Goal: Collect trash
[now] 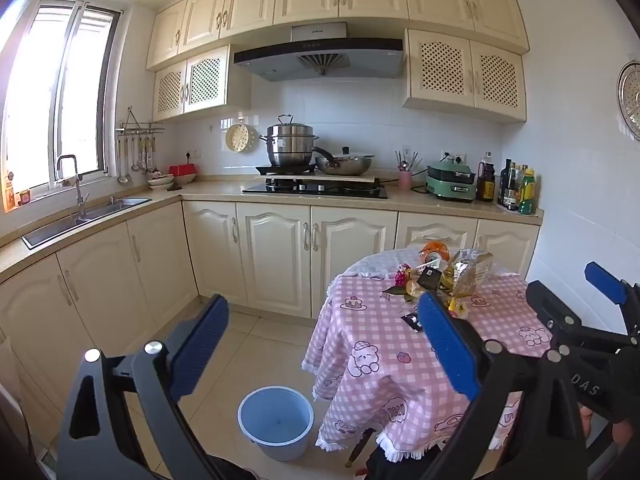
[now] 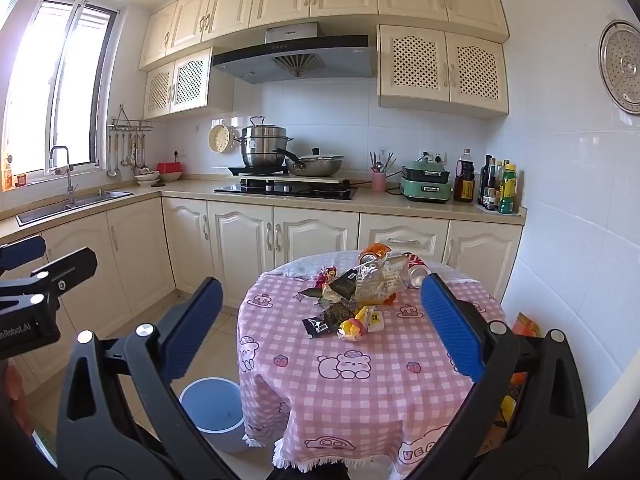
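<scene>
A pile of trash lies on the round table with a pink checked cloth: crinkled clear wrappers, black packets, yellow wrappers, cans at the back. The pile also shows in the left wrist view. A blue bin stands on the floor left of the table, also in the right wrist view. My left gripper is open and empty, held above the floor and table edge. My right gripper is open and empty, in front of the table.
Cream kitchen cabinets and a counter run behind the table, with a hob, pots, a green cooker and bottles. A sink sits at the left under the window. A white tiled wall is close on the right.
</scene>
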Demonstrator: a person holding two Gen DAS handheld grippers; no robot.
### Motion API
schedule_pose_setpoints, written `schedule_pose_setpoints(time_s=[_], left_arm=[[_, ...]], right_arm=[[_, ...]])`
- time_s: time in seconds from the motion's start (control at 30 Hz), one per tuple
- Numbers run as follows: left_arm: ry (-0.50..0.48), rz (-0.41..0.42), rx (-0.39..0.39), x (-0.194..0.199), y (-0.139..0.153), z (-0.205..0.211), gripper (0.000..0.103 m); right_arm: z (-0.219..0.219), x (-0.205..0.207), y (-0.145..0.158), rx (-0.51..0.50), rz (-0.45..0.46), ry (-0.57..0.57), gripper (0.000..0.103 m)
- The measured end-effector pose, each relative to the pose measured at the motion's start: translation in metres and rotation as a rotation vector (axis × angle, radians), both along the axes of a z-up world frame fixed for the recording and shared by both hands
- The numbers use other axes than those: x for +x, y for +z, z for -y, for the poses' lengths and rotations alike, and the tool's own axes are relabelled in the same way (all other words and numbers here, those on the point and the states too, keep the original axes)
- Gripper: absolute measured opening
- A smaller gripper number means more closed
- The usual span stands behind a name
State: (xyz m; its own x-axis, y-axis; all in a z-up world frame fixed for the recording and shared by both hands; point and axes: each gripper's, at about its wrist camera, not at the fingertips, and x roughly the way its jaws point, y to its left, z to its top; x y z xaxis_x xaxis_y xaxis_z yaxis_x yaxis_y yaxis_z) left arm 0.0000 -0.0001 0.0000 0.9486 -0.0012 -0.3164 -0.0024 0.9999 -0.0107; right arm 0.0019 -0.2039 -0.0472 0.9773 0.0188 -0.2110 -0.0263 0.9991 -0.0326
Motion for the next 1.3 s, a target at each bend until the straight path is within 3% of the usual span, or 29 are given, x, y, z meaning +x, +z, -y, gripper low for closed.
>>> schedule_pose_setpoints(time_s=[1.3], left_arm=[[-0.003,-0.014,0.02,0.002,-0.012,0.002,0.094]], right_arm=[[0.007,-0.002,-0.005,0.005,-0.007,-0.006,0.097]])
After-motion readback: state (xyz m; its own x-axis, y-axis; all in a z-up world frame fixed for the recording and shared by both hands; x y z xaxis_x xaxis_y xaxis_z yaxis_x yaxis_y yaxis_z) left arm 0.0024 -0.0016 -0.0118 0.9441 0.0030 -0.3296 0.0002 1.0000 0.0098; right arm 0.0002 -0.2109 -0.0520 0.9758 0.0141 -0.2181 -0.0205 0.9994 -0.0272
